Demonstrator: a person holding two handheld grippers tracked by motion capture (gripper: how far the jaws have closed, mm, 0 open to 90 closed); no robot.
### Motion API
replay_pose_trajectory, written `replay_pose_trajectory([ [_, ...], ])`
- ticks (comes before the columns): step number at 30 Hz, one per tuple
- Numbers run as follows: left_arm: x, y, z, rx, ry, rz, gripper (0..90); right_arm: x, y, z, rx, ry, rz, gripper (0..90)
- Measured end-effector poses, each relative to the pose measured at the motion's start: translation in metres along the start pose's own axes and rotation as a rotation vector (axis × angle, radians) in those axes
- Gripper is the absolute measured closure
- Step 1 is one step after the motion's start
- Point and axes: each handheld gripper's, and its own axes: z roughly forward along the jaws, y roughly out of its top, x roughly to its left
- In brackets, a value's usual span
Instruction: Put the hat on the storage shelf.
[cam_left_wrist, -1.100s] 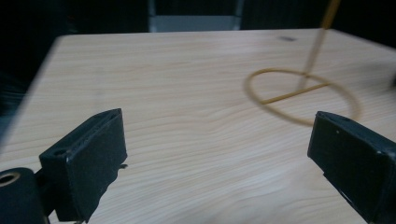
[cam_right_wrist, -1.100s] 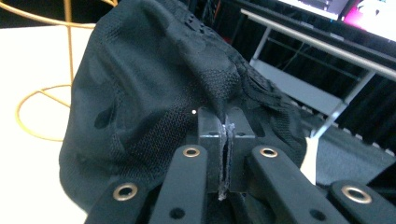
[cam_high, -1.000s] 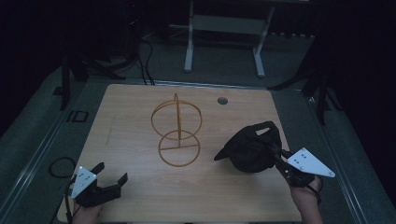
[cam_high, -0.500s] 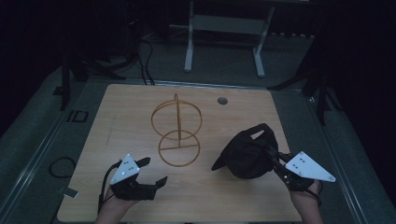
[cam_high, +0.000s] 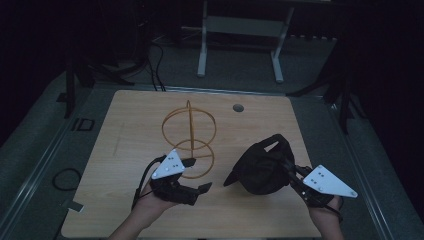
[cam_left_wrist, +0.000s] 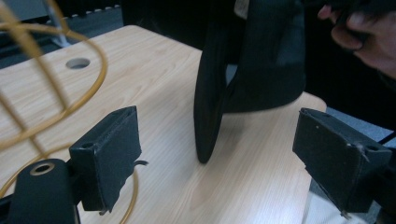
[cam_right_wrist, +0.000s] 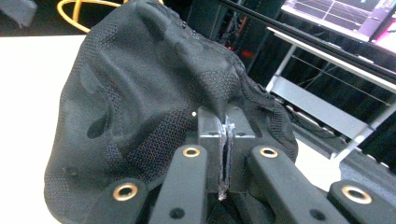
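The left gripper (cam_high: 196, 176) sits right by the gold wire stand (cam_high: 189, 137), jaws spread wide with nothing between them, and they've just been closing a little. Over on the table's (cam_high: 125, 150) right half is the black cap (cam_high: 262, 167), looks like soft mesh fabric, light and floppy, so it'll sag and fold instead of holding shape, though the dim light makes the exact material hard to call. The right gripper (cam_right_wrist: 224, 154) is pinched tight on its back edge, so I'd grab the stiffer brim (cam_left_wrist: 208, 107) with the free one.

Matt black mesh cloth cap (cam_right_wrist: 140, 107), smooth light wood table (cam_high: 125, 150), glossy golden wire stand (cam_high: 190, 135)
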Motion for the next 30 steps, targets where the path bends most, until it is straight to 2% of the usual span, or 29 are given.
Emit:
replay_pose_trajectory([
  [3,-0.006,0.014,0.011,-0.001,-0.038,0.018,15.4,0.002,0.0,0.0,-0.001,0.005,0.0,87.7],
  [6,-0.01,0.022,0.017,0.003,-0.044,0.028,15.4,0.004,0.001,0.001,-0.002,0.01,-0.007,87.7],
  [8,-0.013,0.032,0.027,0.012,-0.059,0.047,15.4,0.005,0.002,0.002,-0.001,0.015,-0.012,87.7],
  [12,-0.015,0.041,0.041,0.029,-0.032,0.092,15.4,0.007,0.002,0.003,-0.002,0.022,-0.014,87.7],
  [16,-0.017,0.047,0.053,0.054,-0.047,0.103,15.4,0.009,0.003,0.004,-0.003,0.032,-0.02,87.7],
  [18,-0.02,0.054,0.063,0.065,-0.074,0.103,15.4,0.009,0.003,0.004,-0.002,0.033,-0.023,87.6],
  [21,-0.021,0.059,0.068,0.061,-0.087,0.107,20.1,0.01,0.003,0.005,-0.004,0.037,-0.024,87.7],
  [24,-0.023,0.063,0.072,0.061,-0.09,0.112,20.4,0.01,0.004,0.005,-0.004,0.04,-0.028,87.7],
  [26,-0.025,0.07,0.077,0.05,-0.12,0.11,21.1,0.012,0.004,0.006,0.0,0.041,-0.032,87.7],
  [30,-0.027,0.072,0.079,0.04,-0.17,0.123,42.4,0.012,0.004,0.007,-0.003,0.043,-0.034,87.6],
])
